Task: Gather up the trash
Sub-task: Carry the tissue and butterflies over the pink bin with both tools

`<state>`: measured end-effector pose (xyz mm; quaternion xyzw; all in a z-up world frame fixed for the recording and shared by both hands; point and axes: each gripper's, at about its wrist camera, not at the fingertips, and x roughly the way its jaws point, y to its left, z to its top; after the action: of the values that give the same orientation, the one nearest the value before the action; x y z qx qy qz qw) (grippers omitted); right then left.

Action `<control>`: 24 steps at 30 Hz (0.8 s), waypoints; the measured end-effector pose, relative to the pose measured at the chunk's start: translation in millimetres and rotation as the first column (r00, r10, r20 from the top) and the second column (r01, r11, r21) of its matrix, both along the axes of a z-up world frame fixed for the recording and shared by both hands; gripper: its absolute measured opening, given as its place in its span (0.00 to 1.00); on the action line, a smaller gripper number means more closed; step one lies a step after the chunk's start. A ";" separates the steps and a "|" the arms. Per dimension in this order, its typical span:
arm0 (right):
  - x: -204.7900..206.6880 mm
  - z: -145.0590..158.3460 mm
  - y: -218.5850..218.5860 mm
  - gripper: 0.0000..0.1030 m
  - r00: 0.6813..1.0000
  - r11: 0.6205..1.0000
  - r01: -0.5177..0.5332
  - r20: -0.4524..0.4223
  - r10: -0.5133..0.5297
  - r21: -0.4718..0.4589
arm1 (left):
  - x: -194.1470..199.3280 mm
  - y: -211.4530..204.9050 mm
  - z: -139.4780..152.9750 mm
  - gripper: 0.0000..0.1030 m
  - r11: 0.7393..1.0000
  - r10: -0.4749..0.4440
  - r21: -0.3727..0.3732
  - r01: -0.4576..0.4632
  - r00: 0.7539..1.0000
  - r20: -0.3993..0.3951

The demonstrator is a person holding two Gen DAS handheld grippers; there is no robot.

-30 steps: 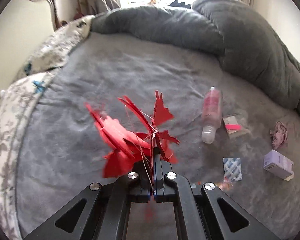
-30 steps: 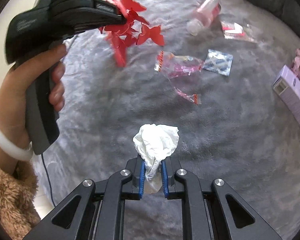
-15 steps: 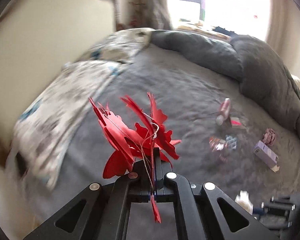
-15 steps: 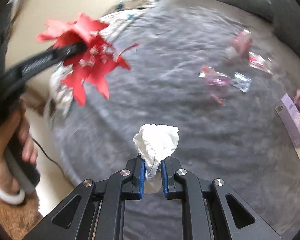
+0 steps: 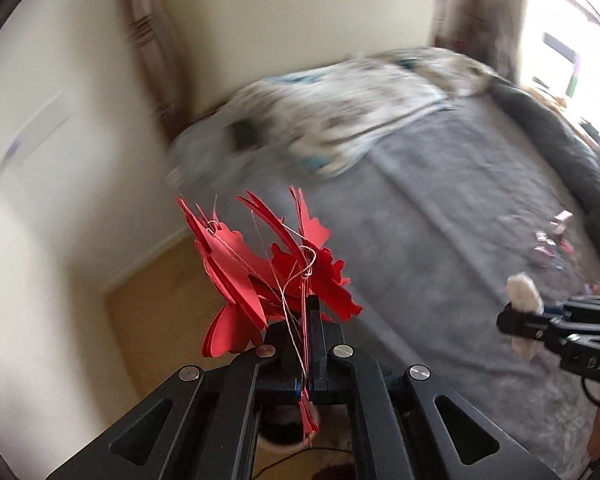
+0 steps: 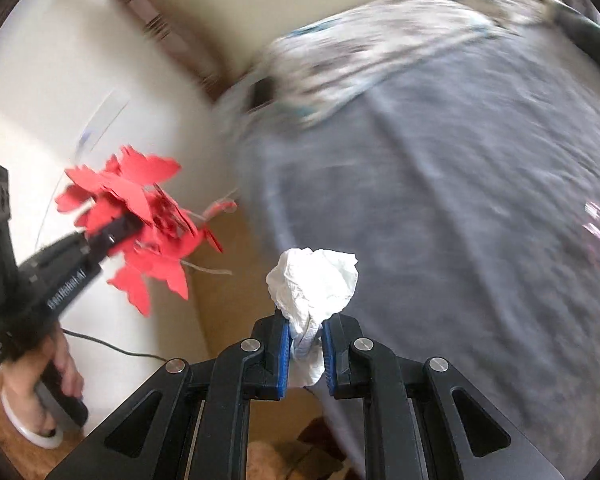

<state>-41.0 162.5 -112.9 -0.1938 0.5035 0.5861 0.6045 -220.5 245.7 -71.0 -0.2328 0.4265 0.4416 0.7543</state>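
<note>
Left wrist view: the left tool [image 5: 307, 320] has its jaws pressed together on a bunch of red paper cut-outs [image 5: 272, 276] threaded on pale string [image 5: 290, 300]. The bunch fans upward and away from the fingertips, its long axis running roughly along the tool, with a few red strips hanging down below the jaws. It sits in the air over the near-left corner of the bed [image 5: 440, 240], with wooden floor [image 5: 172, 300] behind it. At the right edge, over the grey bed cover, the right tool [image 5: 520, 316] comes in sideways with a white tissue wad [image 5: 522, 294] clamped in it. Blurred small litter [image 5: 548, 240] lies on the bed farther back, near the dark duvet.

Right wrist view: the right tool [image 6: 305, 344] is closed nearly all the way onto the crumpled white tissue wad [image 6: 314, 284], which stands up out of the blue pads [image 6: 284, 350], its bulk above the fingertips and a tail hanging between them. It hangs over the bed's edge [image 6: 440, 220]. Left of the bed, the left tool [image 6: 116, 228] points up and to the right, carrying the red paper cut-outs [image 6: 140, 216]; a hand [image 6: 56, 372] grips its handle.
</note>
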 end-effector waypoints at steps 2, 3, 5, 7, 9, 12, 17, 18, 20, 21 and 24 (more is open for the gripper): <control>-32.8 -4.0 14.1 0.13 0.995 0.995 -0.097 0.001 0.097 -0.005 | -31.6 -5.4 -12.5 0.00 0.997 0.071 -0.024 -0.072 0.997 -0.010; -47.0 -6.3 19.7 0.13 0.991 0.991 -0.135 0.001 0.135 -0.007 | -49.1 -9.3 -22.1 0.00 0.993 0.113 -0.037 -0.114 0.993 -0.024; -79.4 -13.4 31.2 0.13 0.975 0.975 -0.223 0.004 0.223 -0.022 | -70.5 -15.5 -36.4 0.00 0.984 0.165 -0.058 -0.166 0.986 -0.033; -106.3 -23.2 39.5 0.13 0.957 0.957 -0.289 -0.002 0.289 -0.039 | -94.4 -22.6 -57.3 0.00 0.969 0.225 -0.094 -0.228 0.974 -0.039; -127.6 -34.9 45.2 0.13 0.942 0.940 -0.337 -0.009 0.337 -0.063 | -112.8 -29.1 -79.2 0.00 0.954 0.269 -0.129 -0.272 0.962 -0.046; -151.8 -54.5 50.4 0.13 0.923 0.918 -0.383 -0.016 0.384 -0.101 | -129.3 -34.7 -116.7 0.00 0.930 0.317 -0.175 -0.324 0.946 -0.068; -166.2 -85.6 55.1 0.13 0.915 0.902 -0.402 -0.034 0.402 -0.157 | -141.5 -35.2 -174.3 0.01 0.901 0.369 -0.238 -0.364 0.929 -0.024; -166.6 -92.0 55.0 0.13 0.916 0.901 -0.399 -0.037 0.399 -0.168 | -141.6 -33.5 -188.9 0.01 0.895 0.381 -0.245 -0.373 0.925 -0.017; -165.5 -104.7 57.3 0.13 0.917 0.897 -0.396 -0.042 0.396 -0.197 | -138.8 -29.9 -216.7 0.01 0.889 0.385 -0.257 -0.378 0.922 -0.023; -164.4 -109.6 58.3 0.13 0.919 0.896 -0.393 -0.042 0.393 -0.206 | -135.2 -27.8 -227.3 0.00 0.888 0.382 -0.264 -0.375 0.924 -0.026; -159.2 -122.3 58.1 0.13 0.924 0.895 -0.379 -0.045 0.379 -0.237 | -128.2 -29.5 -264.8 0.00 0.888 0.367 -0.275 -0.368 0.928 -0.058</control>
<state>-200.2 220.6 -235.1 -0.3608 0.5228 0.6268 0.4513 -348.7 216.2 -335.8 -0.4131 0.4348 0.5117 0.6152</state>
